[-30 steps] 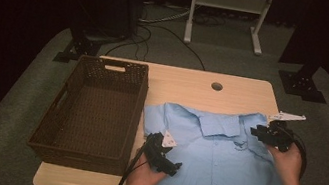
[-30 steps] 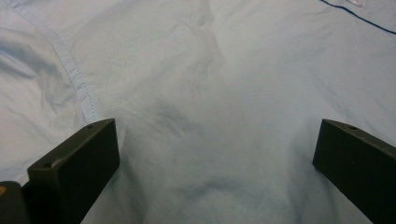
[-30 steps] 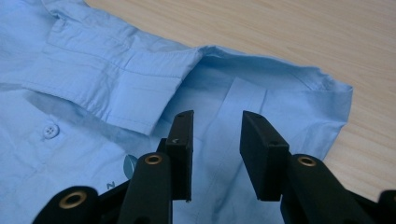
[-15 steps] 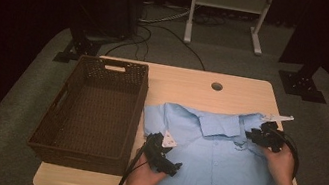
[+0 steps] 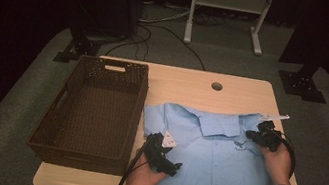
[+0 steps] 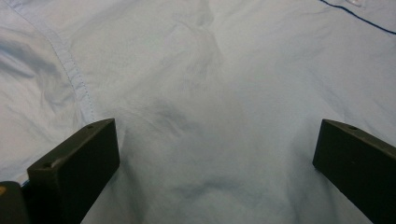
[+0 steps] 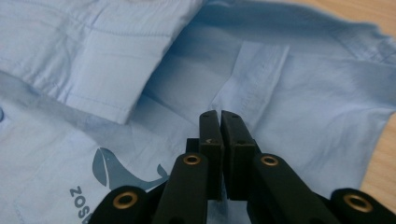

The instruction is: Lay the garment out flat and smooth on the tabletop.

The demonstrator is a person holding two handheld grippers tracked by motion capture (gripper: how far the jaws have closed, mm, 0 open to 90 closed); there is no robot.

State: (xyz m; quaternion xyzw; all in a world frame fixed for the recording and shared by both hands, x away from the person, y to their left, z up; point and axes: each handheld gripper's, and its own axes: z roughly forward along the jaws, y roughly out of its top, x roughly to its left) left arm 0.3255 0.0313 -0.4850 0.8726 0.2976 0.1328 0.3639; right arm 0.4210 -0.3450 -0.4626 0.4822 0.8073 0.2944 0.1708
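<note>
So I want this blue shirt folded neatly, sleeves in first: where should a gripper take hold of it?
Probably at a shoulder, near the sleeve seam. The shirt lies flat, front up, on the table, so only an edge offers a pinchable fold. Come in low from the outer side, as the right gripper has, shut by the collar.

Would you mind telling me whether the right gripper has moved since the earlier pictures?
Yes. In the high view the right gripper has come down and inward from the table edge onto the shirt shoulder; its jaws have just closed.
</note>
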